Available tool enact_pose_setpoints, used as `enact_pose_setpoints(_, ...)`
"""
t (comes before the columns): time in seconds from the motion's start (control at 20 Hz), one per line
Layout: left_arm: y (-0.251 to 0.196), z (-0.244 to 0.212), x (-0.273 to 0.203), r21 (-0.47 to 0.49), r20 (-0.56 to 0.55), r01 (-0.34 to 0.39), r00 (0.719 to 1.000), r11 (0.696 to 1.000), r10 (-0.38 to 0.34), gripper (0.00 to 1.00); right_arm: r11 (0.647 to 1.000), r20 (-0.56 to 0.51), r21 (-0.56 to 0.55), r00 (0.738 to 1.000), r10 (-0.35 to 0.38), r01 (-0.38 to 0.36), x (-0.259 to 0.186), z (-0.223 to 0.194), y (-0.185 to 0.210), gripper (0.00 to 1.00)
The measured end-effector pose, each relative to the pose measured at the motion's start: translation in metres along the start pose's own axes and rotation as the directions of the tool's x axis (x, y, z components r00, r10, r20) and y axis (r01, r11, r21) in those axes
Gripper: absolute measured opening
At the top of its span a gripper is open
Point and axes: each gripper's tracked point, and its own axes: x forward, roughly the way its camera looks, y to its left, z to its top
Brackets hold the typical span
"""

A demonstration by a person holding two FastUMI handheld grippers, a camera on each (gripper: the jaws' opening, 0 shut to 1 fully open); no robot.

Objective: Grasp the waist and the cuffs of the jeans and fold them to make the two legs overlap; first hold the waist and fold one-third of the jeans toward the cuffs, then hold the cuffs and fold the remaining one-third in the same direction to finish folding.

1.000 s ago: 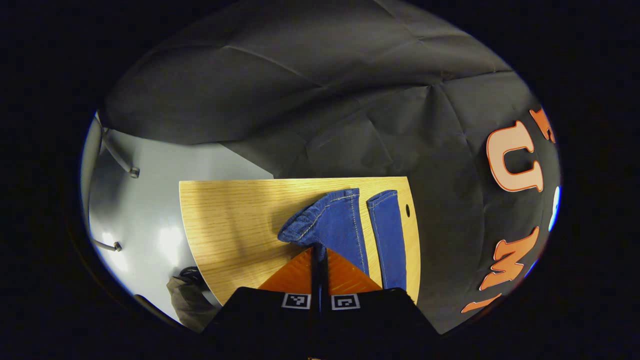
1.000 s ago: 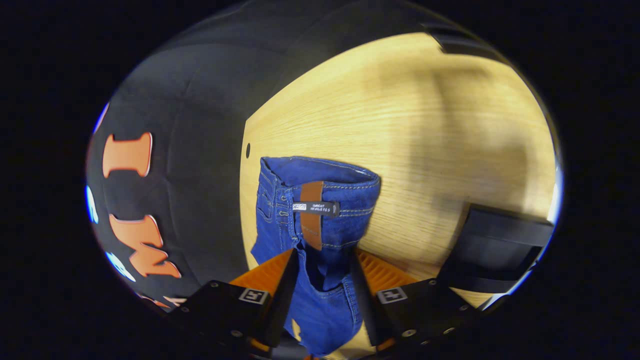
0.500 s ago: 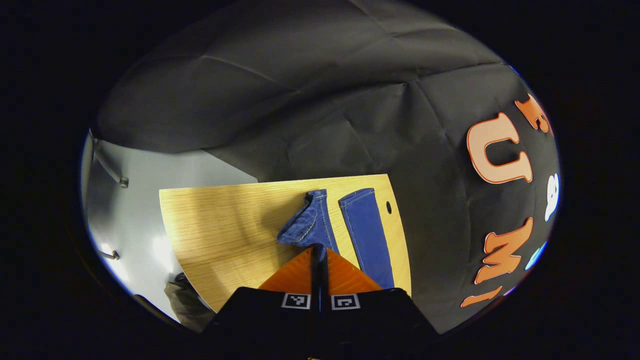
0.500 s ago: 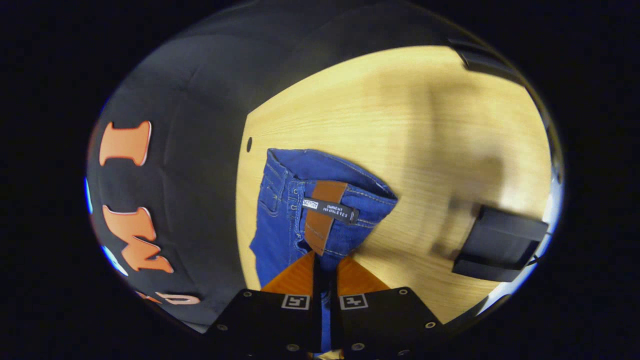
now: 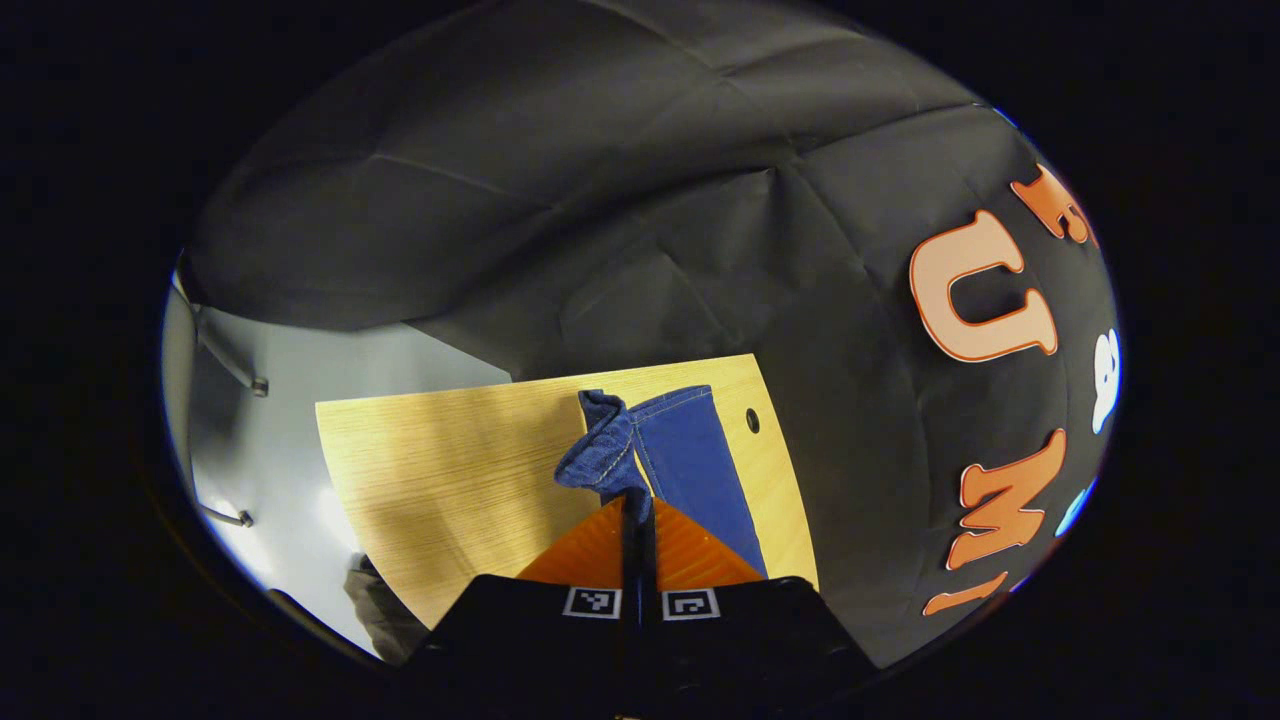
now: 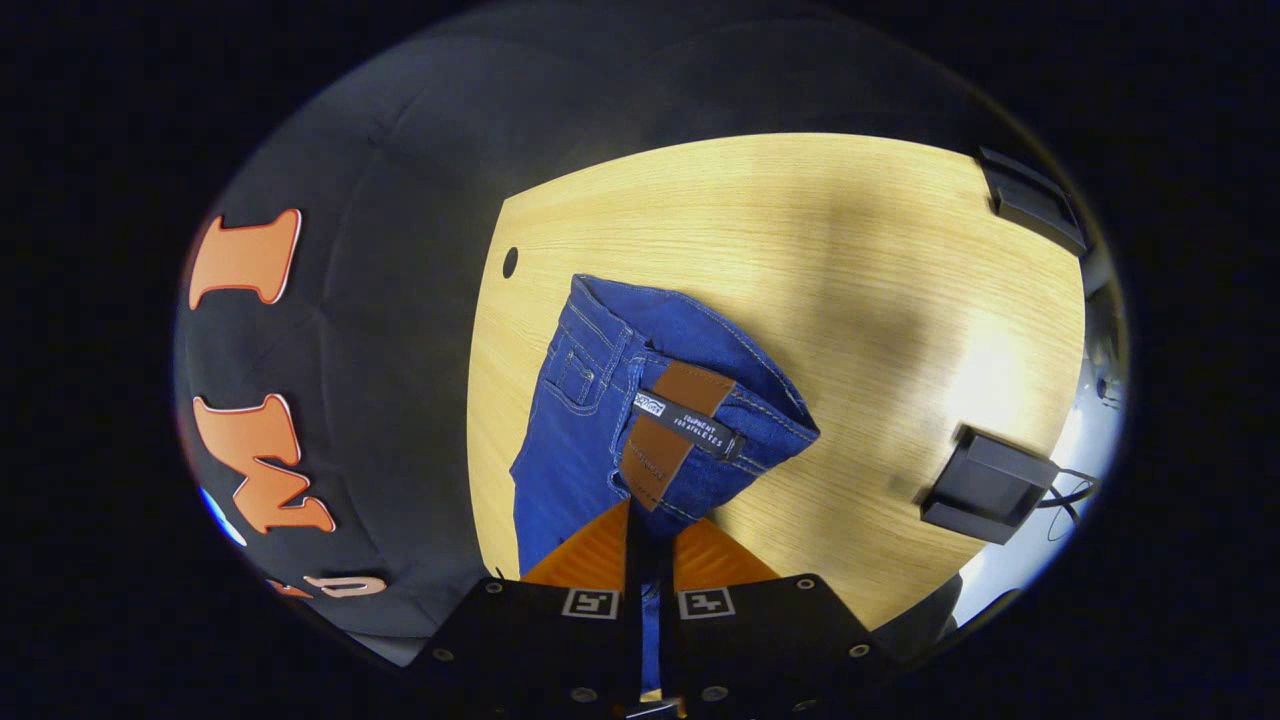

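My left claw (image 5: 637,515) was pinched tight. Its two orange fingers (image 5: 590,550) were pressed flat together with a bit of blue cloth between the tips. That cloth was the cuff (image 5: 598,455) of one leg of the jeans (image 5: 690,465). I held it up off the wooden table (image 5: 450,470) so that this leg could go over the other one. The other leg lay flat just past my fingers, along the far edge of the table beside the small round hole (image 5: 752,421). The lifted cuff hung right over it, so I think the two legs were close to lying on top of each other. Behind the table was the grey floor (image 5: 300,400).

My right claw (image 6: 648,525) was pinched tight too. It had hold of the waist (image 6: 690,420), just below the brown patch (image 6: 672,430). I held the waist up for the same reason, so that both ends of the leg could move together and the cloth would not twist. Past the patch the waistband stood open like a little pocket. The rest of the jeans lay near the table's far edge, close to another small hole (image 6: 509,262). Farther off, near the other edge, sat a black box (image 6: 985,485) with a wire. It was well apart from the jeans, so I think it would not get in my way.
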Motion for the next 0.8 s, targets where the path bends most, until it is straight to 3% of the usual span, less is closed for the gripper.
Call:
enact_pose_setpoints(0.35, -0.040, 0.026, 0.036, 0.031, -0.118, -0.082, 0.989, 0.996, 0.085, 0.01, 0.995, 0.003, 0.040, 0.996, -0.090, 0.090, -0.003, 0.007, 0.012, 0.08)
enact_pose_setpoints(0.7, -0.066, 0.037, 0.090, 0.030, -0.241, -0.125, 0.962, 0.992, 0.128, 0.01, 0.977, 0.028, 0.129, 0.985, -0.173, 0.168, 0.002, 0.013, 0.021, 0.07)
enact_pose_setpoints(0.8, -0.065, 0.034, 0.109, 0.056, -0.282, -0.159, 0.945, 0.986, 0.168, 0.01, 0.970, 0.032, 0.136, 0.977, -0.210, 0.204, 0.012, 0.015, 0.028, 0.07)
